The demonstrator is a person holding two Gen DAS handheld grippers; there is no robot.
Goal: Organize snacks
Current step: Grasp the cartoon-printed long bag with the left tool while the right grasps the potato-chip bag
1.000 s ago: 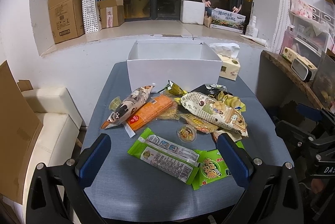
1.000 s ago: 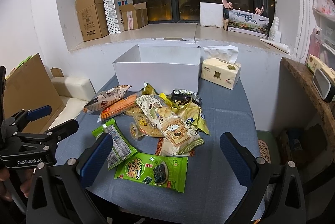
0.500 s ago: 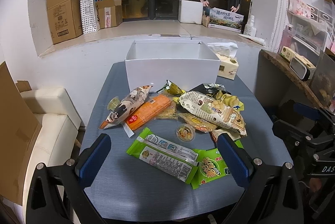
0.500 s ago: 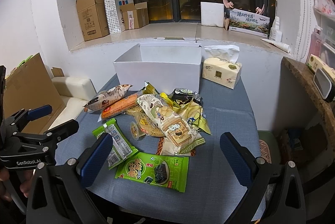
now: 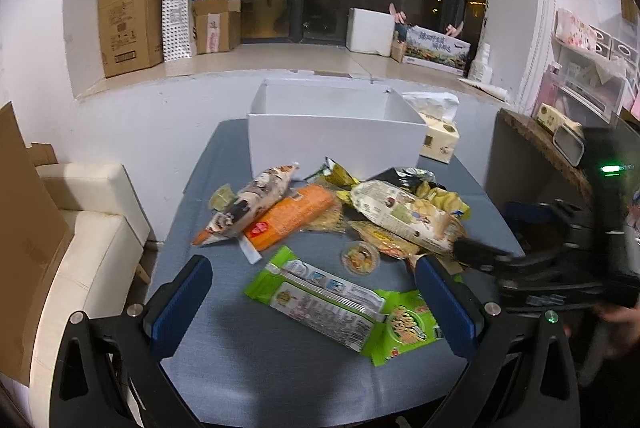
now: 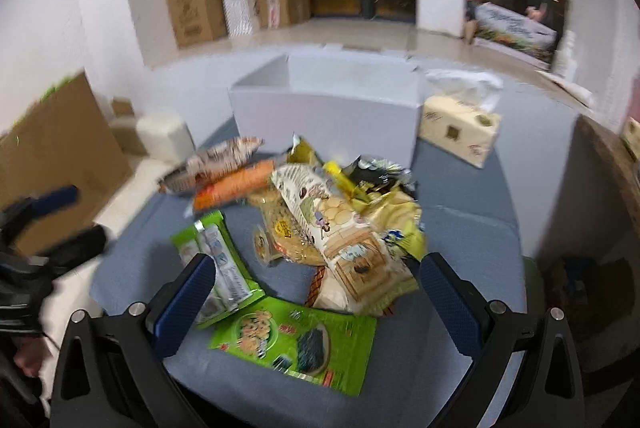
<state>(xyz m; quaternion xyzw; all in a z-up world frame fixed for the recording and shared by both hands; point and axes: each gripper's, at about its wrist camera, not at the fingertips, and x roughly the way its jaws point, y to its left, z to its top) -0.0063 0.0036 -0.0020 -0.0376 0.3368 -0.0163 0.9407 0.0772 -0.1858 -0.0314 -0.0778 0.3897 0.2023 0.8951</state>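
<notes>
A pile of snack packs lies on the blue-grey table (image 5: 224, 340) in front of an open white box (image 5: 336, 140), which looks empty. In the left wrist view: a green cracker pack (image 5: 320, 298), a green seaweed pack (image 5: 404, 324), an orange pack (image 5: 292, 216), a patterned bag (image 5: 252, 204), a cream biscuit bag (image 5: 404, 216) and a small jelly cup (image 5: 359, 258). My left gripper (image 5: 316, 302) is open above the green cracker pack. My right gripper (image 6: 314, 302) is open over the seaweed pack (image 6: 296, 340) and the biscuit bag (image 6: 340, 240). The right wrist view is blurred.
A tissue box (image 5: 440, 144) stands right of the white box. A cream sofa (image 5: 80, 228) and cardboard (image 5: 24, 228) are on the left. A wooden shelf (image 5: 548, 156) is on the right. Cardboard boxes (image 5: 128, 20) sit on the window ledge.
My right gripper has moved forward and down toward the snack pile, and its view has blurred. It now reaches into the left wrist view from the right. My left gripper has hardly moved.
</notes>
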